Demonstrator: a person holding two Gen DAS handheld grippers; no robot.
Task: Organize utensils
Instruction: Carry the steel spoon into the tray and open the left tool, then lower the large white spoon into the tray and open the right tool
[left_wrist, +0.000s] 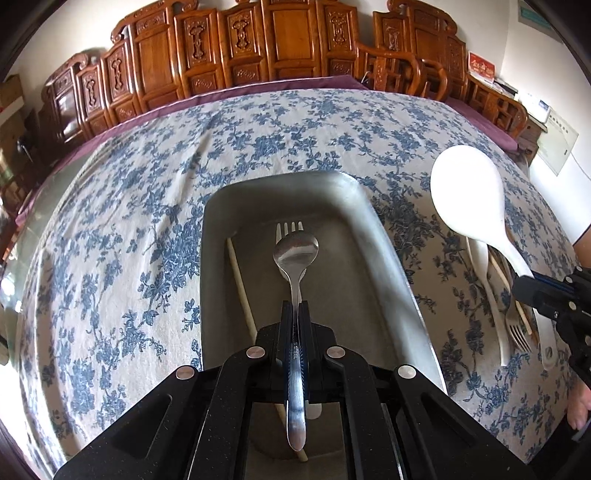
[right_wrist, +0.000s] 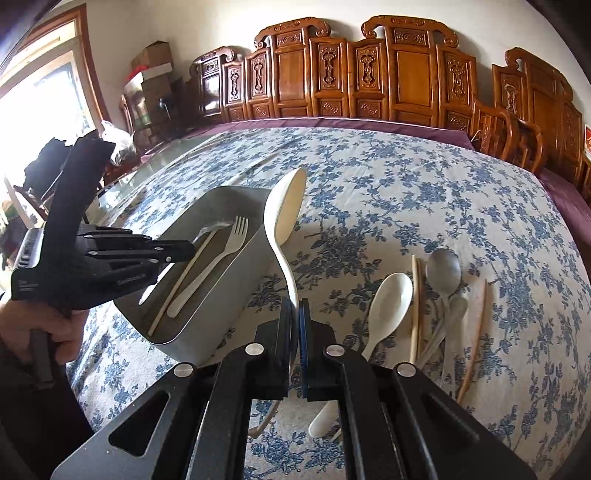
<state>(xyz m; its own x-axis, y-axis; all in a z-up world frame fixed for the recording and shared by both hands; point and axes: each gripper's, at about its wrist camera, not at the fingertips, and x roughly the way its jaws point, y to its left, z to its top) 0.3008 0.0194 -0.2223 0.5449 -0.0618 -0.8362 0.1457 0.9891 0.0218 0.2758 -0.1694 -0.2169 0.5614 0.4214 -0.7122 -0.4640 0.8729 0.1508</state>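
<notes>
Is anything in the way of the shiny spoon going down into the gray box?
Nothing visible blocks it. The left gripper holds the steel spoon right over the open box; below lie only a fork and a chopstick.

On the worktop (right_wrist: 406, 177), a bin (right_wrist: 221, 206) holding a fork (right_wrist: 221, 251) and chopstick (right_wrist: 184, 280) sits left of loose spoons (right_wrist: 388, 310) and chopsticks (right_wrist: 415, 306).

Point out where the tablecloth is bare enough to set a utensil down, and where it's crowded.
Bare: the tablecloth beyond the grey bin, toward the carved wooden chairs, and the stretch left of the bin in the left wrist view. Crowded: the pile of spoons and chopsticks right of the bin.
</notes>
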